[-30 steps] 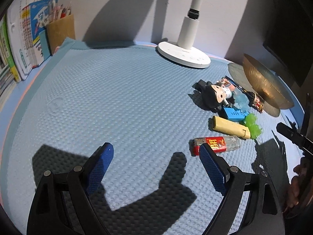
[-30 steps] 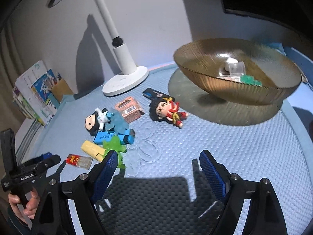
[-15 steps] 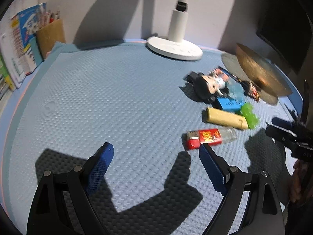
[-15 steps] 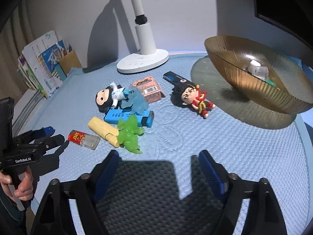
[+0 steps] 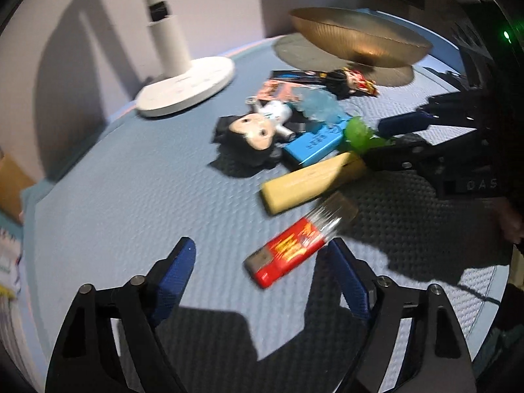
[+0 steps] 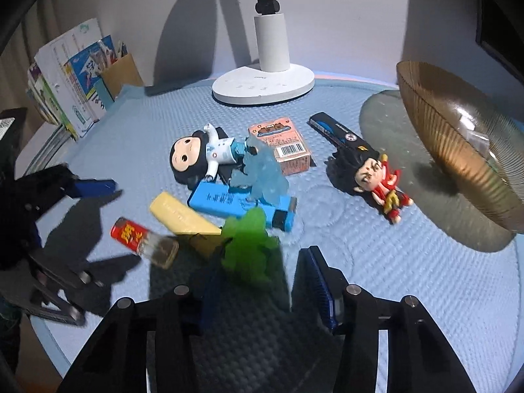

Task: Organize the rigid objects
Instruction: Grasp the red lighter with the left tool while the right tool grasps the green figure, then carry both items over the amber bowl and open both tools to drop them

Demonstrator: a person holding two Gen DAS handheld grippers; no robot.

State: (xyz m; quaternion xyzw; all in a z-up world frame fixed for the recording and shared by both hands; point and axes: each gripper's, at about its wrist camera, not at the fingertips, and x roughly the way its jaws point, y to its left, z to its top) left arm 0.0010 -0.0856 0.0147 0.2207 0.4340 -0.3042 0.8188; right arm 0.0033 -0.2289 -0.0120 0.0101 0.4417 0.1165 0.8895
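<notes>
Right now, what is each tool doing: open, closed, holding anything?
Left tool: open, empty, near the red-labelled lighter.
Right tool: open around the translucent green toy.

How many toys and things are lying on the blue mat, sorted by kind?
Dolls: 2
Lighters: 3
Jelly toys: 2
Small box: 1
Dark bar: 1
Total: 9

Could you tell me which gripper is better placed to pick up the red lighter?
Left. The left gripper is open with the red lighter lying just ahead between its fingers, while the right gripper straddles the green toy.
</notes>
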